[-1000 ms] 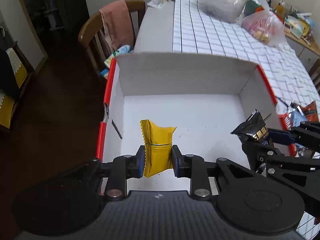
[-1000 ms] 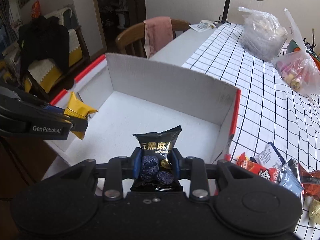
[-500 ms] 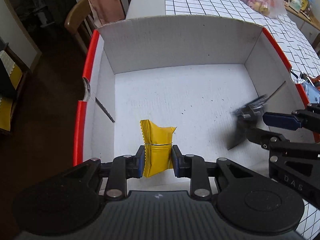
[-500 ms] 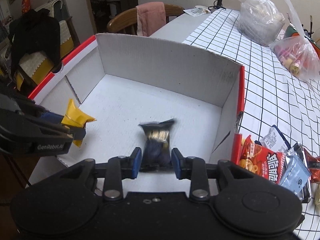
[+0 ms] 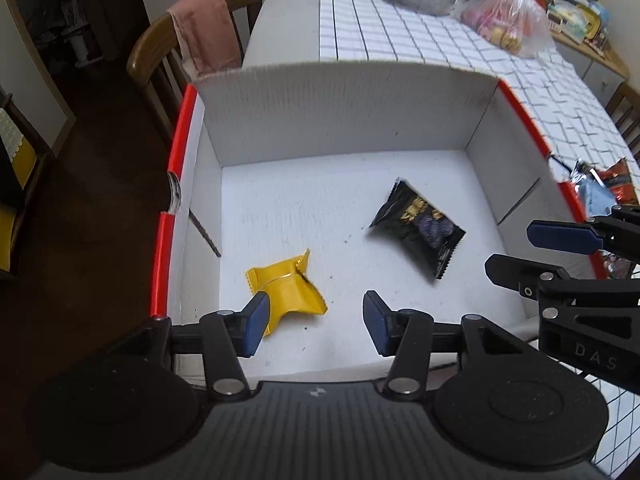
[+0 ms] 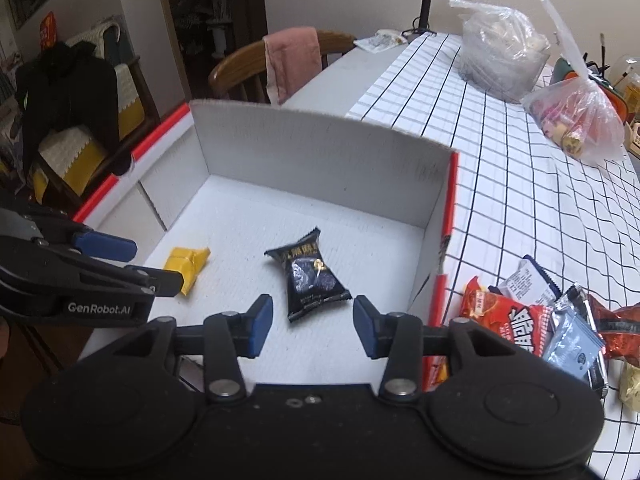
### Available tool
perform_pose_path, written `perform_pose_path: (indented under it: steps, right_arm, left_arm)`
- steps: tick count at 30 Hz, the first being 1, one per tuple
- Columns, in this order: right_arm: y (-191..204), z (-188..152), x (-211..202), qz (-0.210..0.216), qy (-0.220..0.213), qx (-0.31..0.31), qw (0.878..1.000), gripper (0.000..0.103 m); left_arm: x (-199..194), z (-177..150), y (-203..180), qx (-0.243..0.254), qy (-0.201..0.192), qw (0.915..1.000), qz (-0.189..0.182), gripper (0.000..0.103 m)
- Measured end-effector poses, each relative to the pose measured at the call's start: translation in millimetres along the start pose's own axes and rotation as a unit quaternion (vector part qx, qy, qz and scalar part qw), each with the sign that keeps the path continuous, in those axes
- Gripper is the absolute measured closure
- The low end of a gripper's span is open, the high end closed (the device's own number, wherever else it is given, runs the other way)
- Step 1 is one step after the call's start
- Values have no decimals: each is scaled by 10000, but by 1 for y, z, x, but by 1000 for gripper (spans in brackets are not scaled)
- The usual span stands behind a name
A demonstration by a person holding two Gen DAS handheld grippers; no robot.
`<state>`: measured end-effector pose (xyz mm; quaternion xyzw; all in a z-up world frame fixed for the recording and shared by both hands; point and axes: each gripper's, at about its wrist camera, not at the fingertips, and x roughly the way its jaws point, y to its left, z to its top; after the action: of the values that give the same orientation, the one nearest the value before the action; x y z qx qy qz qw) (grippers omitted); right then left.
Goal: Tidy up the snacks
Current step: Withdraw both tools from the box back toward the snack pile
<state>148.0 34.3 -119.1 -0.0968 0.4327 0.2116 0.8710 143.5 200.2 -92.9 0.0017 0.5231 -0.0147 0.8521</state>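
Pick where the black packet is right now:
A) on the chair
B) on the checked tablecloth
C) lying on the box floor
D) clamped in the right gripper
C: the black packet lies on the box floor, clear of the right gripper, whose jaws are opening.

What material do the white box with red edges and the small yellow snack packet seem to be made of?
White box with red edges: apparently corrugated cardboard, matte; fluting shows along the cut top edge.
Small yellow snack packet: probably glossy plastic or foil film; it is creased, shiny, with crimped serrated ends.
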Motion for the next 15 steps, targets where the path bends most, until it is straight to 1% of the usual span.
perform_pose_path:
  steps: [2,4,5,7,9,11,12,15]
  right_arm:
    - [-3,2,-8,5,-94,61,9999,54]
    - [-6,3,-17,37,-191,98,9998,50]
    - [-7,3,-22,43,-259,116,9996,48]
    - [-10,3,-32,51,-379,170,9991,39]
    - [-12,2,-43,110,-496,205,9985,39]
    - [-16,1,-54,168,-617,242,9977,35]
    - [-19,0,-60,183,-691,266,9971,31]
    - [-28,-4,-77,198,-866,355,9954,27]
  left_arm:
    - [-6,0,-1,9,-96,9999,-39,52]
    - [-13,1,-3,3,-205,9998,-72,47]
    - [-17,1,-4,0,-273,9996,-98,45]
    - [-25,1,-7,10,-398,9991,-153,43]
    - [-33,2,-12,42,-520,9985,-189,43]
    - [-41,1,-17,65,-654,9976,-224,40]
    - [-46,1,-20,79,-735,9969,-252,40]
    - [-60,1,-30,146,-938,9948,-377,39]
